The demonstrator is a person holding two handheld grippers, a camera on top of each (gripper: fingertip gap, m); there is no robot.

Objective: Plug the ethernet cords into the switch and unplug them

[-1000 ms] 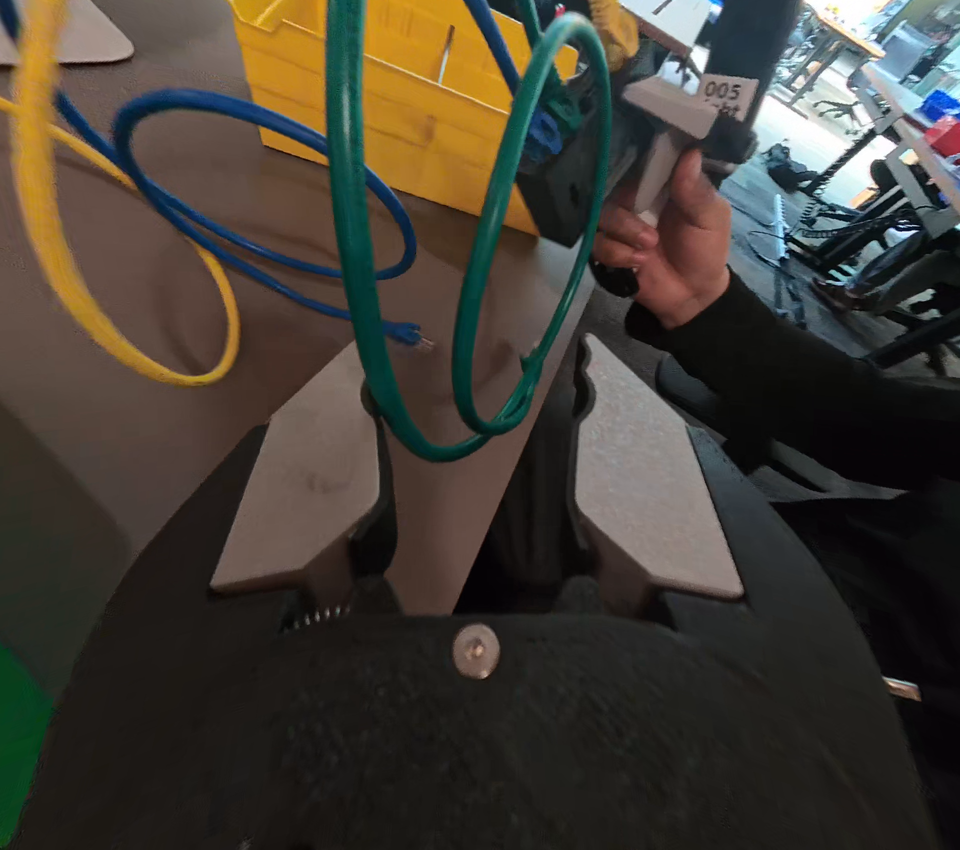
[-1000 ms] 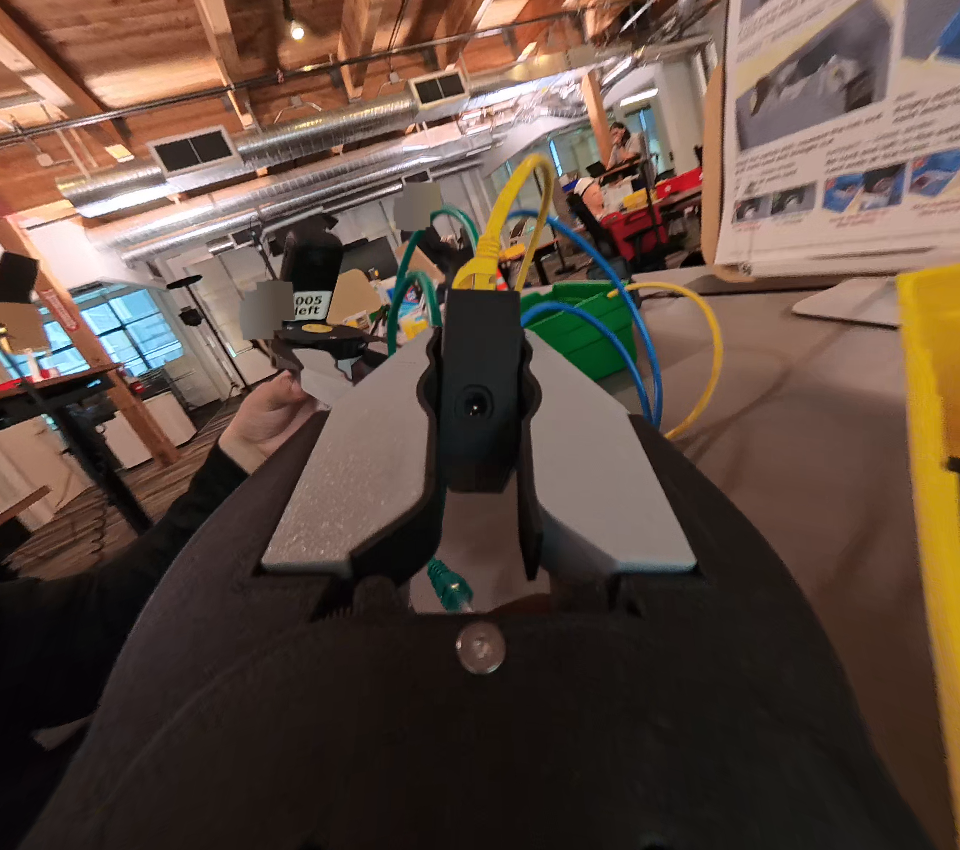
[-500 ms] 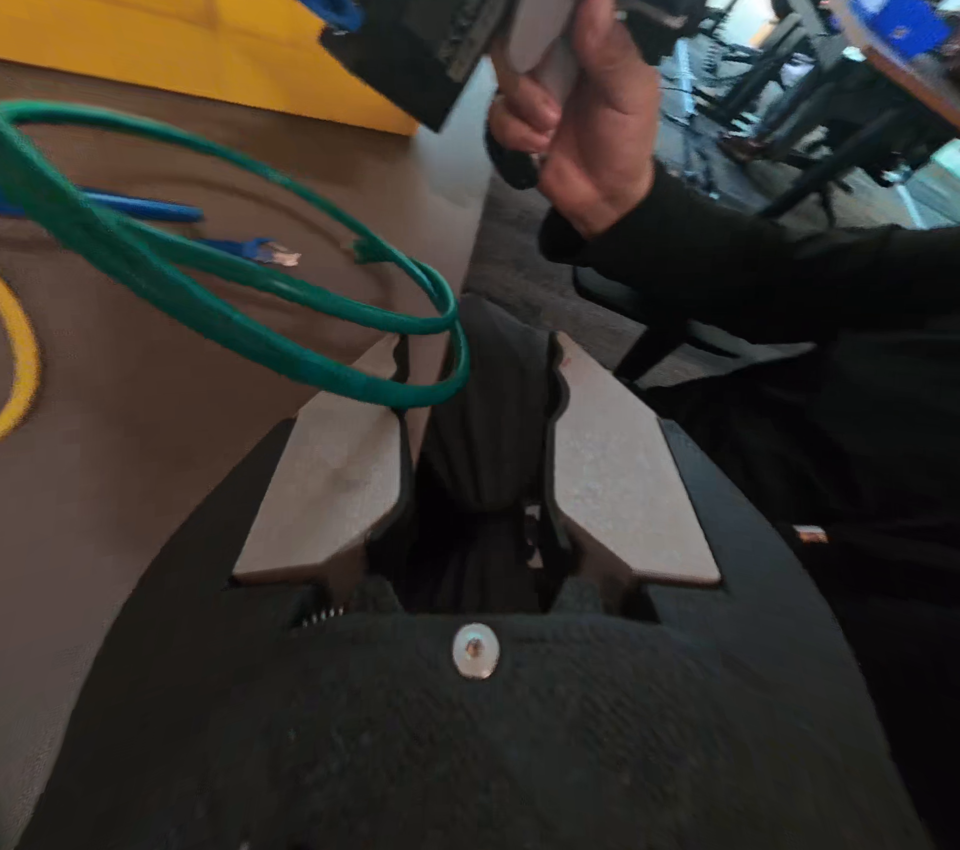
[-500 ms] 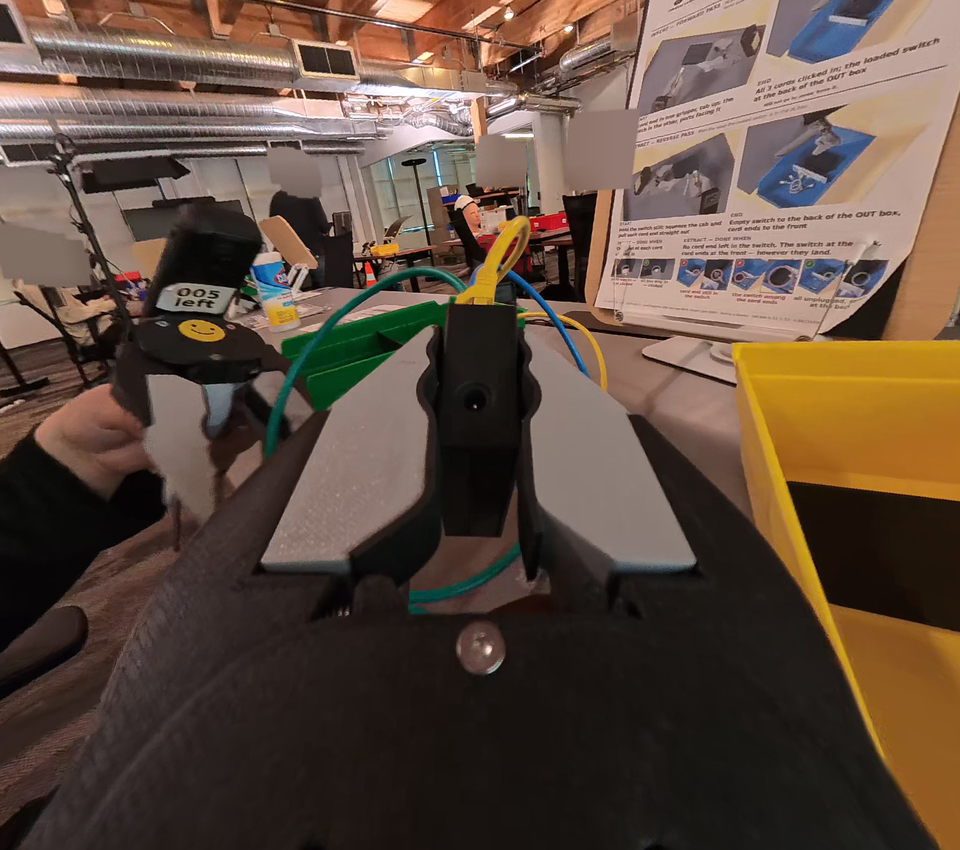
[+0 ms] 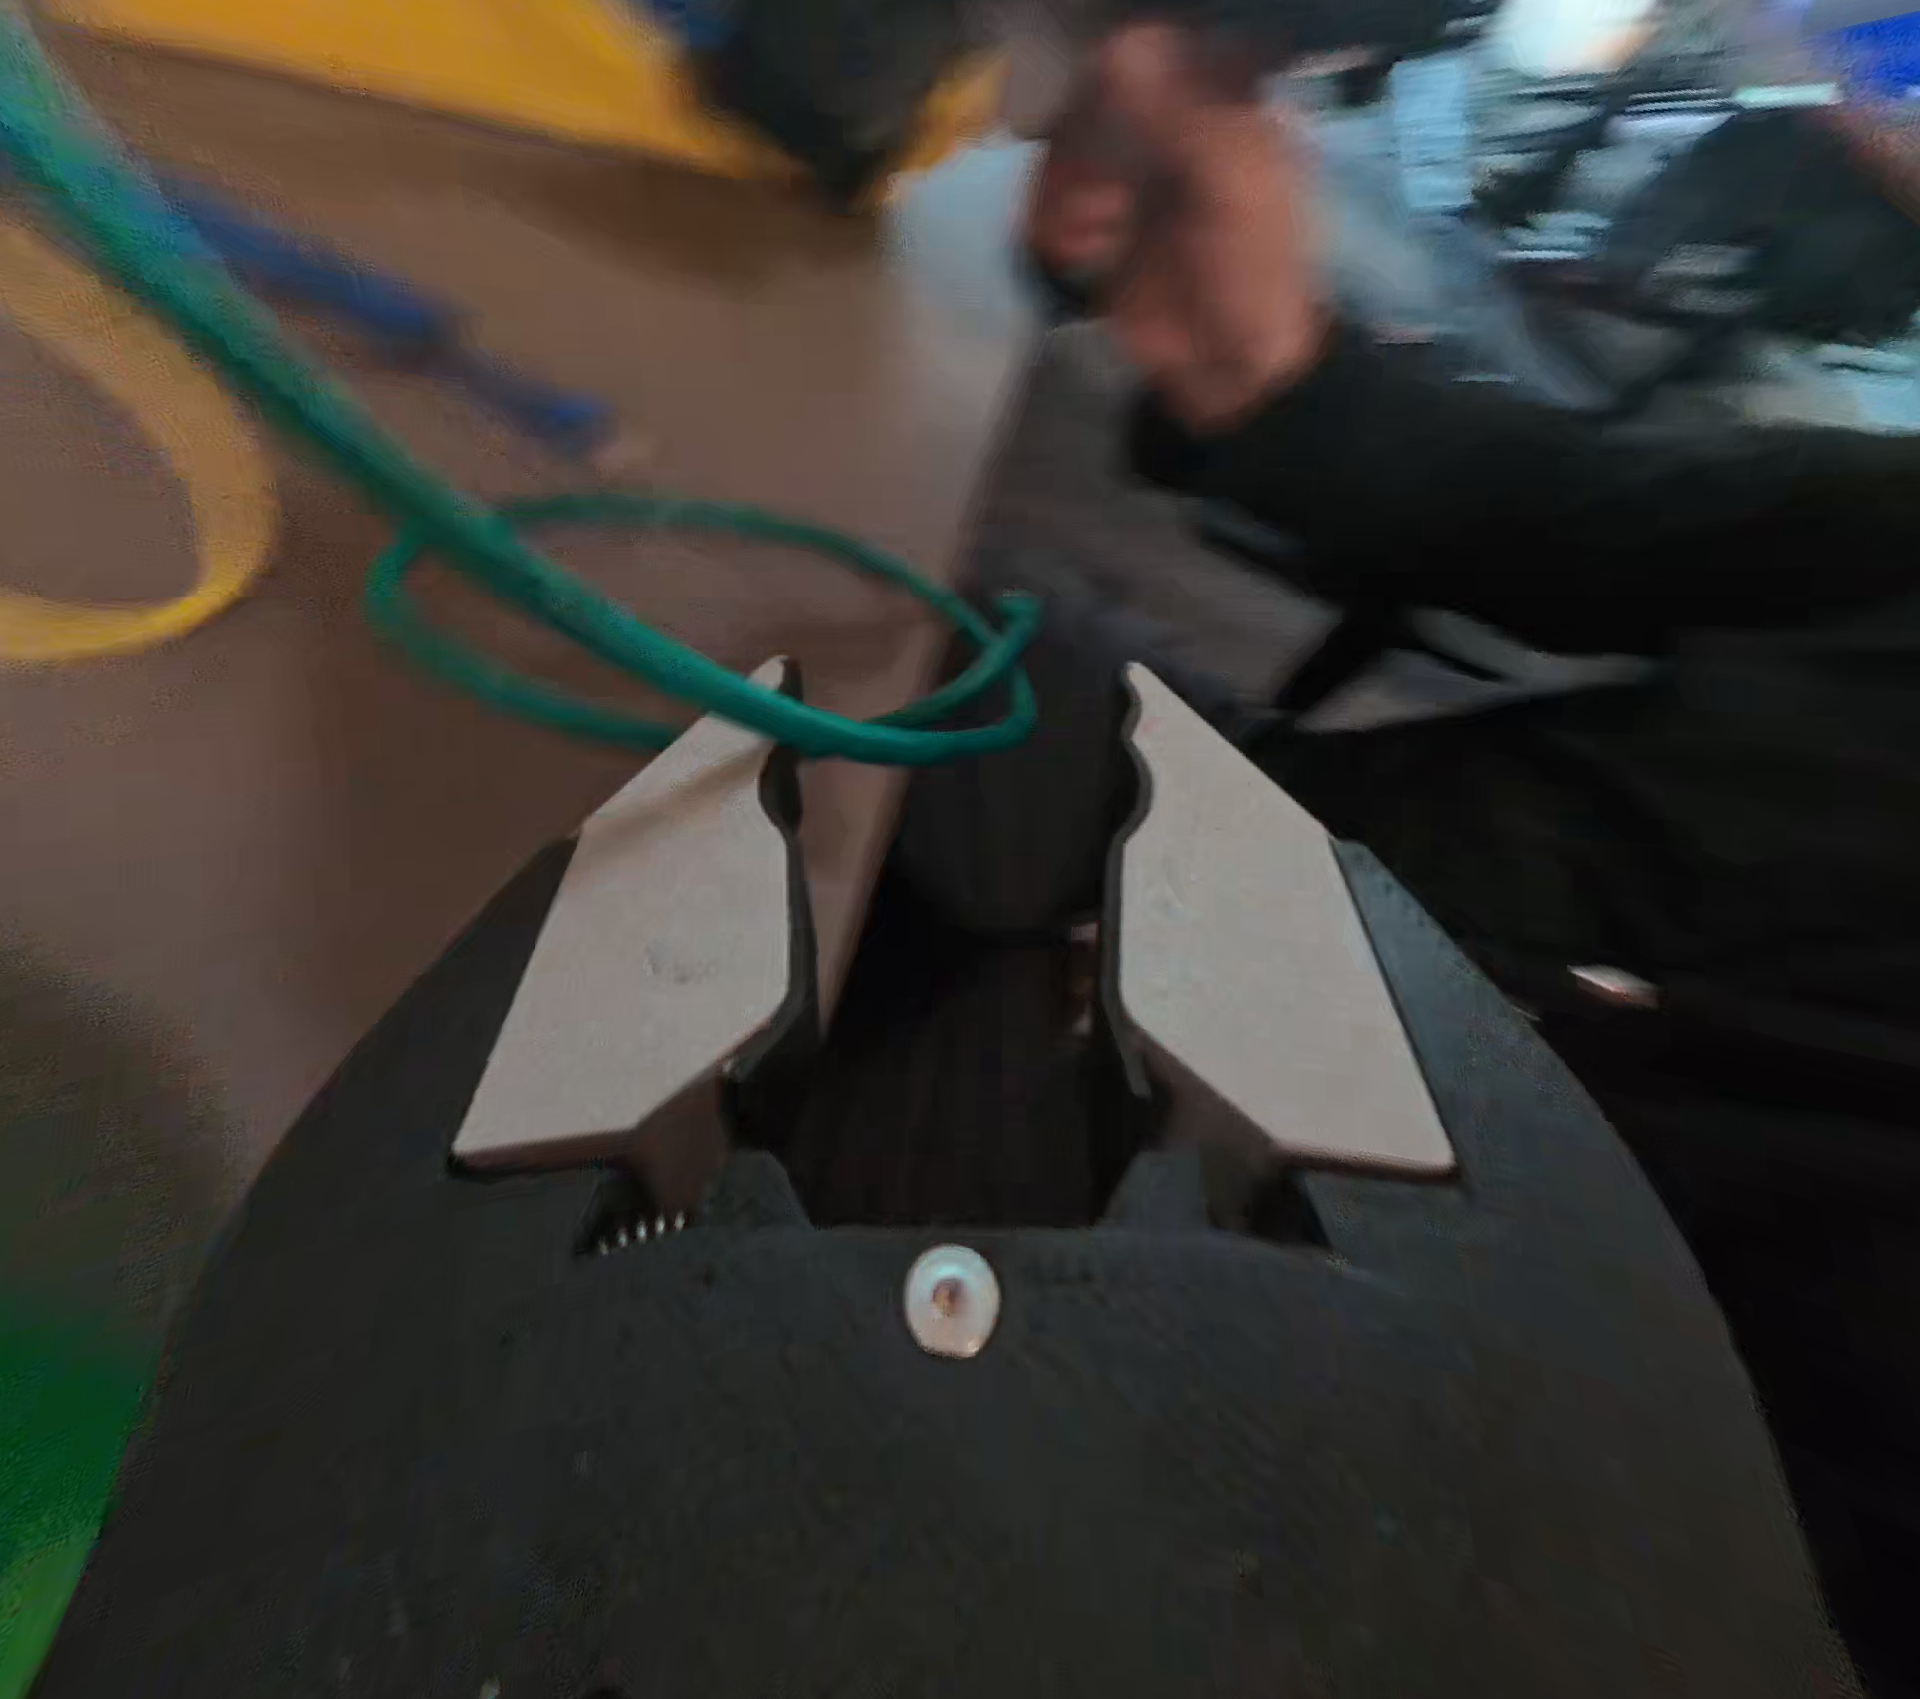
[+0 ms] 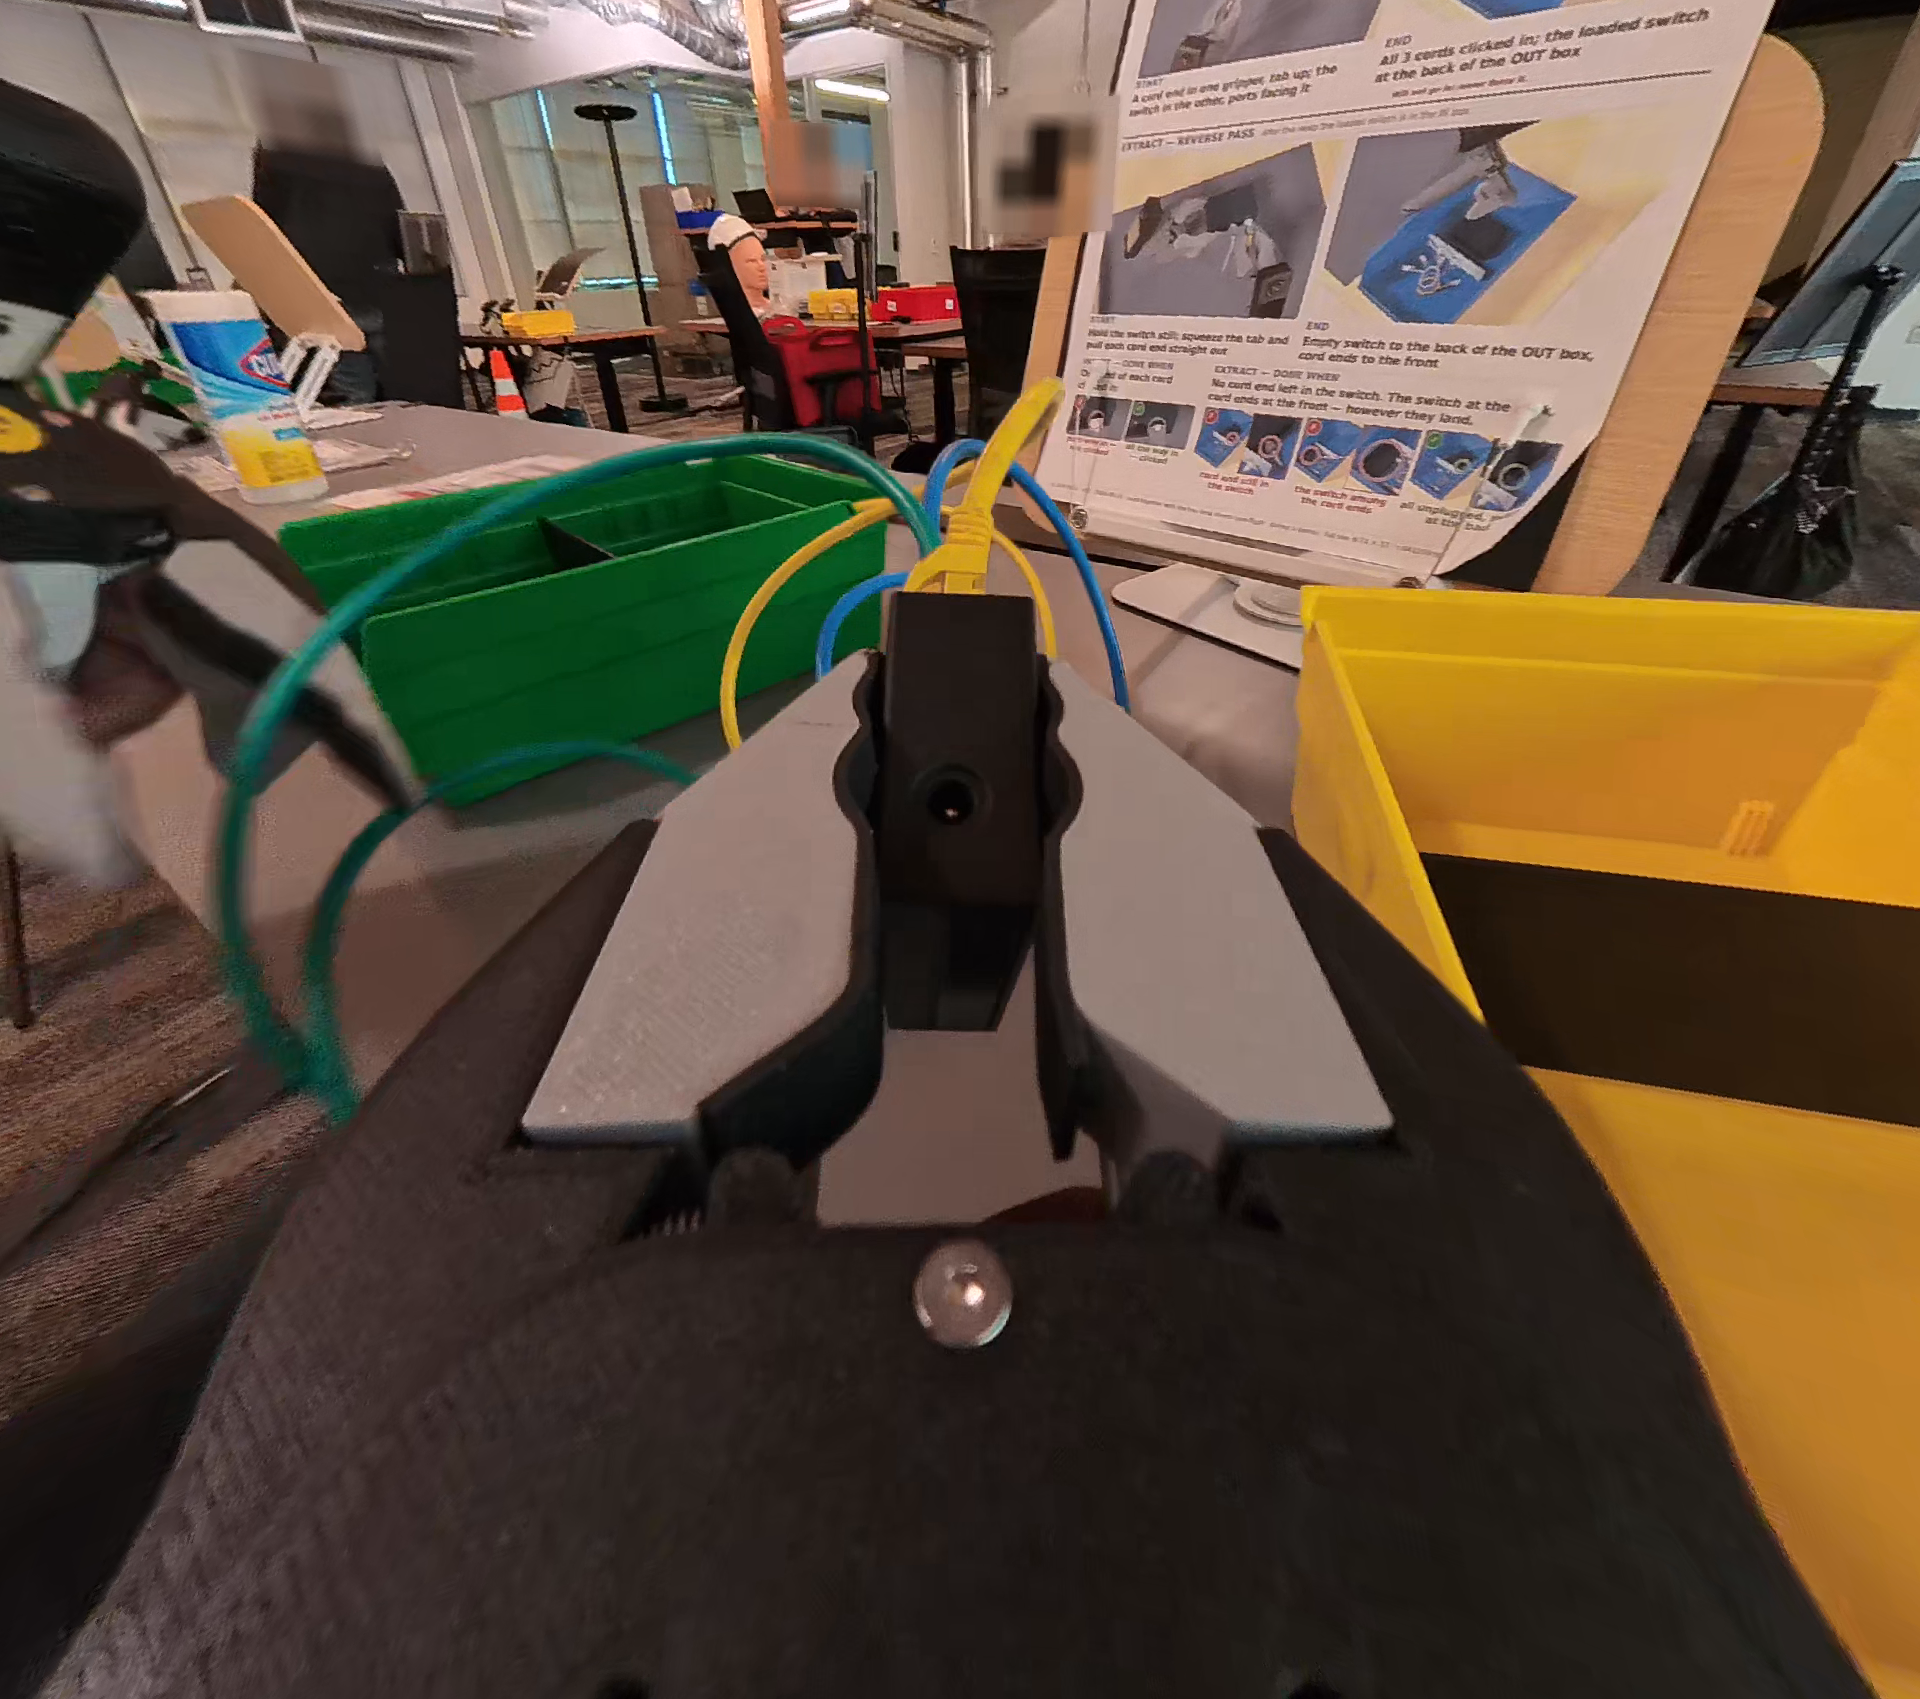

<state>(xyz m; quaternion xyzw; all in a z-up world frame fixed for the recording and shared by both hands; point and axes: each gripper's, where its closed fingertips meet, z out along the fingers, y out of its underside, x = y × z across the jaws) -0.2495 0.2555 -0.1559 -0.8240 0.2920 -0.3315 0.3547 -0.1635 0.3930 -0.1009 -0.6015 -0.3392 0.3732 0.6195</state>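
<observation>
My right gripper (image 6: 956,693) is shut on the black switch (image 6: 961,818) and holds it upright above the table. A yellow cord (image 6: 971,537) is plugged into the switch's far end. A blue cord (image 6: 1086,569) and a green cord (image 6: 312,662) also run from there, their plugs hidden. The green cord loops down to the left. My left gripper (image 5: 956,693) is open and empty, and the green cord's loop (image 5: 831,740) lies across its left fingertip. The left wrist view is blurred; the switch (image 5: 862,49) shows at its top in the other gripper.
A yellow bin (image 6: 1558,714) stands right of the switch, a green bin (image 6: 582,641) behind it to the left. An instruction poster (image 6: 1403,143) stands at the back right. A wipes canister (image 6: 249,413) is at the far left. A hand (image 5: 1174,247) holds the right gripper. Tip to tip, the grippers are about 20 cm apart.
The right gripper has tilted down with the switch, bringing table and bins into view. The green loop has come down onto my left fingertip. The left jaws are a little wider than half a second ago.
</observation>
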